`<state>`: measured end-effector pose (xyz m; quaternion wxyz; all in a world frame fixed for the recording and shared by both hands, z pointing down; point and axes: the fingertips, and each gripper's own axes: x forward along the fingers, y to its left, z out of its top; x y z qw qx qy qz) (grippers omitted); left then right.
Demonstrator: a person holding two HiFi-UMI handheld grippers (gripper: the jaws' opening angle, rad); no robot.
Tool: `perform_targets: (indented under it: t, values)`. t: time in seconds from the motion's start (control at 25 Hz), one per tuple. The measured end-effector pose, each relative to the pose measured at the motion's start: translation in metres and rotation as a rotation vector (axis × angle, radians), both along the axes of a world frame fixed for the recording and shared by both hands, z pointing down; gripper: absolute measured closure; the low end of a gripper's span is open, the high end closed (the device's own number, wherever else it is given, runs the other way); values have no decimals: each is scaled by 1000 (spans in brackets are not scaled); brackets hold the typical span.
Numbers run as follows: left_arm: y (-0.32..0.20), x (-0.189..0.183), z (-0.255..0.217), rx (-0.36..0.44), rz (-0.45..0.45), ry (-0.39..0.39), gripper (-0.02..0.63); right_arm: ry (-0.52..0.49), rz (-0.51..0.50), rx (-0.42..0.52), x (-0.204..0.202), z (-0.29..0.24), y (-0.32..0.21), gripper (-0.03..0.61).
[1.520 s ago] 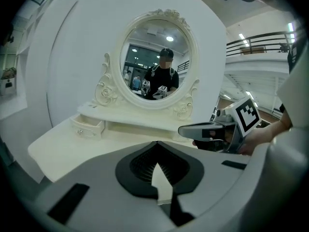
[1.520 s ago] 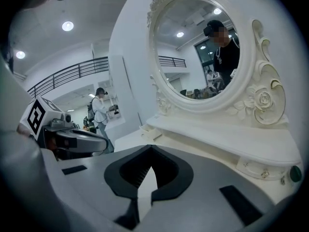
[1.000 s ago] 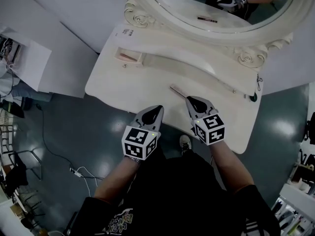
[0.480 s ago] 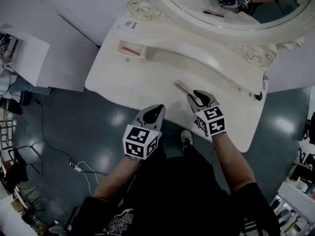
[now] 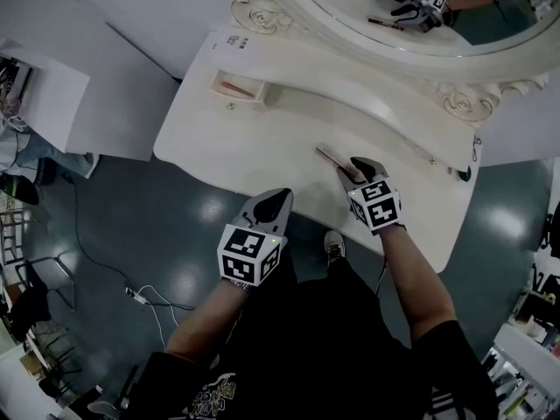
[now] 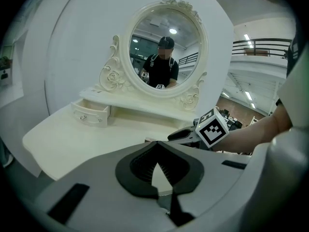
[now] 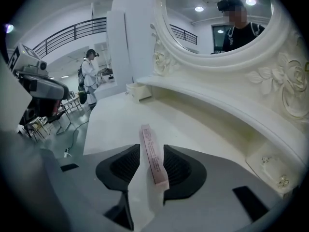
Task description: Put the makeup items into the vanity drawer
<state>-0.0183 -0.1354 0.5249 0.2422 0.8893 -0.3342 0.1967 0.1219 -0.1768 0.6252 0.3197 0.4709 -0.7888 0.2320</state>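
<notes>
Right gripper view: pickup step, as I judge it. My right gripper [image 7: 152,154] sits low over the counter [image 7: 116,124], and its jaws have just been opening. They now stand spread wide, with a slim pink makeup carton [image 7: 153,157] lying lengthwise between them on the counter. The carton sits closer to the right-hand pad, perhaps brushing it. Neither pad presses it, so nothing is gripped.

Head view: same carton [image 5: 330,155] pokes out ahead of the right gripper [image 5: 351,166], near the front edge of the counter [image 5: 245,138]. The vanity drawer [image 5: 238,86] stands open at the far left, well apart from the carton; something pinkish already lies in it.

My left gripper [image 5: 274,201] hangs off the counter's front edge, jaws pressed together, holding nothing.

Next move, by my reckoning: centre the carton, close on its long sides, lift, and carry it left across the counter to the drawer. The carton is thin and could tip or skid when the pads meet it.
</notes>
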Motion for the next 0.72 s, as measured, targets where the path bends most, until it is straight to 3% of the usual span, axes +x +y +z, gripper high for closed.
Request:
perform_targets:
  t: [0.56, 0.72]
  values:
    - [-8, -7, 10, -26, -16, -5, 617, 43, -32, -65, -1, 28, -6, 400]
    - [-11, -7, 12, -30, -18, -4, 617, 54, -25, -64, 0, 30, -7, 443]
